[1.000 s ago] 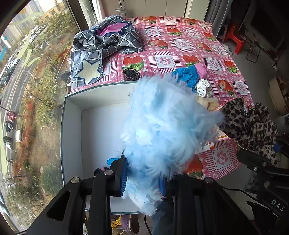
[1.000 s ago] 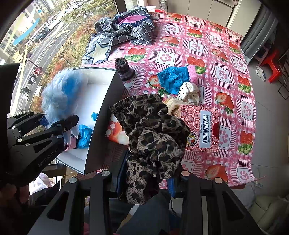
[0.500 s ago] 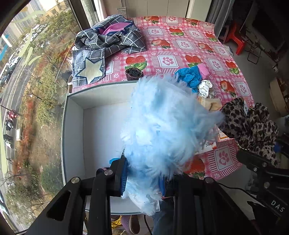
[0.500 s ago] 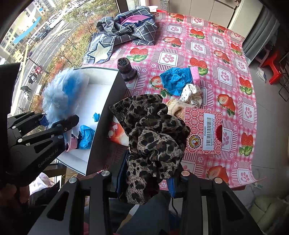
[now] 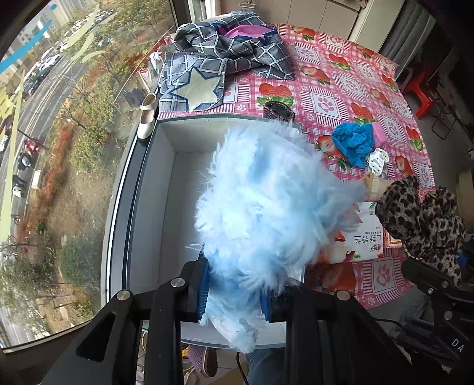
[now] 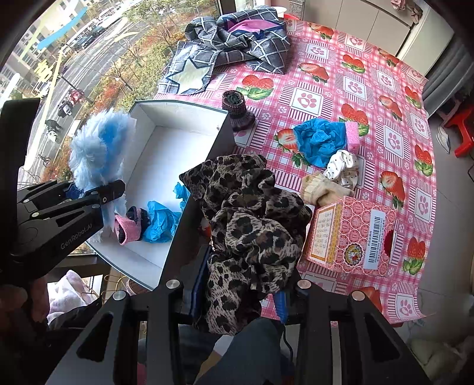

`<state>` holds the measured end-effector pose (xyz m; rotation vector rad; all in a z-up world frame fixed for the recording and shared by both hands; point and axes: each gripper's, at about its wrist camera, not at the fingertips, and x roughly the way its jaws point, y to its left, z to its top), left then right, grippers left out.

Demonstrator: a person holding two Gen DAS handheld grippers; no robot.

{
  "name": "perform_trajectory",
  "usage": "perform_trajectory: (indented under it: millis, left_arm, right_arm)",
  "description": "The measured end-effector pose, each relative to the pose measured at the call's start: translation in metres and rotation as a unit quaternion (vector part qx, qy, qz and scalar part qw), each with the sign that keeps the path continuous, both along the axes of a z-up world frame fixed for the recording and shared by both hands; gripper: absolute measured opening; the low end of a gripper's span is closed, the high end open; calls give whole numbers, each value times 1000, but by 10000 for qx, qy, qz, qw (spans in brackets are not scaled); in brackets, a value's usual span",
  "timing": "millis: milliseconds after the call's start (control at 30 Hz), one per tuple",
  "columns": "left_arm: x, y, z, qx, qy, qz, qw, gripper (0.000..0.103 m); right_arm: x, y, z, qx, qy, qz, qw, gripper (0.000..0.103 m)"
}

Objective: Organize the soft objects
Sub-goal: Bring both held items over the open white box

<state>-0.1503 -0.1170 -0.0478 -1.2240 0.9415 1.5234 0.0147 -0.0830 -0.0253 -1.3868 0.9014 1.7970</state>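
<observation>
Already over the white box, the left tool stays clamped on the fluffy blue scrunchie; the right tool, gripping the leopard scrunchie, hangs beside its right wall.

Home, upper-floor apartment room. Table ahead of the gripper has a pink strawberry-and-paw-print cloth, strewn with clothes: plaid garment, socks. Big window left of the gripper looks down on street, trees, cars. White cupboards and red plastic stool beyond, shoe on sill.
</observation>
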Motion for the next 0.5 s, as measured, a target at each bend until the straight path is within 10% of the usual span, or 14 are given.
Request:
perform_trajectory:
  millis: [500]
  left_arm:
    - [-32, -8, -27, -319, -72, 526, 9981, 30]
  right_arm:
    - [-73, 19, -7, -103, 93, 566, 9983, 39]
